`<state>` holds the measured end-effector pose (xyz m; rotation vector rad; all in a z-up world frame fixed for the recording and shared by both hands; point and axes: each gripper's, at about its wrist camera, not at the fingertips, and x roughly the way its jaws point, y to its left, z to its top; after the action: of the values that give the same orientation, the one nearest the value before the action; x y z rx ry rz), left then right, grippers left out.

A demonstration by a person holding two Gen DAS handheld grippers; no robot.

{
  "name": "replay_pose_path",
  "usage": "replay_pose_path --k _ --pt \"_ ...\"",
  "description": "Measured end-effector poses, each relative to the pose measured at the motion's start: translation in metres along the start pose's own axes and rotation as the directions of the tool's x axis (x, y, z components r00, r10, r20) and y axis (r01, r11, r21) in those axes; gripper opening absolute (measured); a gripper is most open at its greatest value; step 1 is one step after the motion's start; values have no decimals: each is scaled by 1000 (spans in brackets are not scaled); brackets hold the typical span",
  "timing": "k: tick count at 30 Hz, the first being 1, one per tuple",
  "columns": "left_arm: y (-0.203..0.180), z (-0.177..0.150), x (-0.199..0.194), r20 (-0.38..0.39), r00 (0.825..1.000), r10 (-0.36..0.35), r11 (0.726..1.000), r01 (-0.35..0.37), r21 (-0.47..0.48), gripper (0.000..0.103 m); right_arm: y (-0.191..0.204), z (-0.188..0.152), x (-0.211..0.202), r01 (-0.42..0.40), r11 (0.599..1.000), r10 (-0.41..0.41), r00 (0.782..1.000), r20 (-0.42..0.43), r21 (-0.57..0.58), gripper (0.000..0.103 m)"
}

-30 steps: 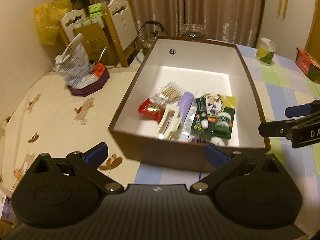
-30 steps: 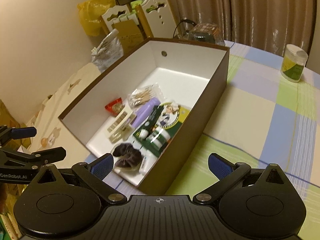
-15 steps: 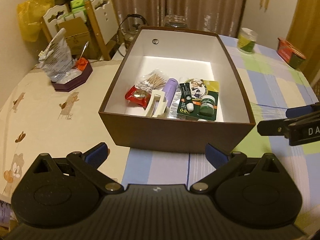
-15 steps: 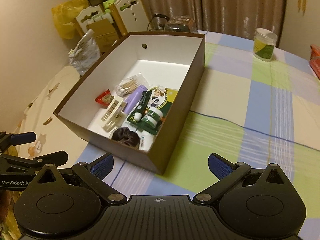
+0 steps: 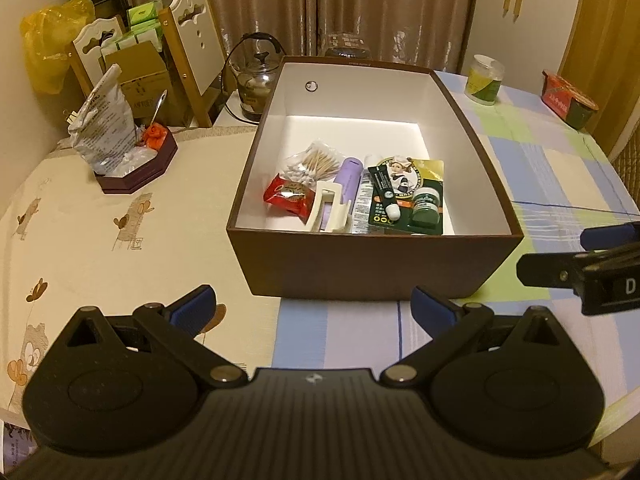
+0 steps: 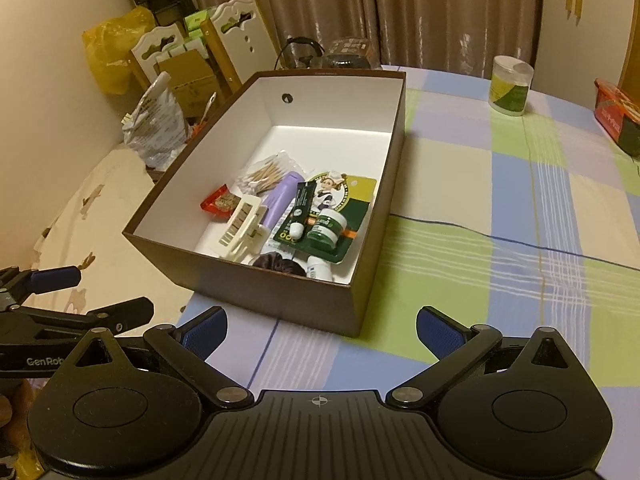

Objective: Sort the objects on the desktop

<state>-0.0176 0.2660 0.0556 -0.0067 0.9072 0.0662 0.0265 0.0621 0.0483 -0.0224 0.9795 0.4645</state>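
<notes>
A brown box (image 5: 360, 268) with a white inside stands on the table, also in the right wrist view (image 6: 280, 300). In it lie a cotton swab bag (image 5: 310, 160), a red packet (image 5: 286, 198), a cream hair clip (image 5: 330, 208), a purple tube (image 5: 348, 178), a green card pack (image 5: 408, 196) and a dark scrunchie (image 6: 280, 264). My left gripper (image 5: 314, 312) is open and empty, in front of the box. My right gripper (image 6: 322, 330) is open and empty, near the box's front right corner.
A dark tray with a bag (image 5: 134, 164) sits at the left. A glass kettle (image 5: 256, 80) and chairs (image 5: 192, 48) stand behind the box. A lidded jar (image 6: 510, 86) and a red container (image 6: 618, 114) stand at the far right on the checked cloth (image 6: 500, 200).
Both grippers have drawn back from the box, which now sits farther away in both views. Both stay open and empty.
</notes>
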Motion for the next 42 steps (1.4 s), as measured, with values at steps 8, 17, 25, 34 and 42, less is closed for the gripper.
replay_pose_path --k 8,17,25,34,42 --pt "6 1 4 -6 1000 11 998 -12 -59 102 3 13 3 -12 999 12 1000 -10 -41 103" --pt "2 5 2 4 1000 23 997 -23 -71 102 3 13 10 -40 998 39 999 -33 -39 103" --pt "-1 2 2 -8 1000 19 996 -19 -88 102 -2 9 12 -50 998 48 998 -49 -30 103" --pt "-7 2 2 -10 1000 16 997 -16 -76 102 -5 9 10 -49 999 49 998 -43 -20 103" --pt "-10 2 3 -9 1000 20 998 -20 -67 102 -5 8 9 -48 999 47 998 -42 -20 103"
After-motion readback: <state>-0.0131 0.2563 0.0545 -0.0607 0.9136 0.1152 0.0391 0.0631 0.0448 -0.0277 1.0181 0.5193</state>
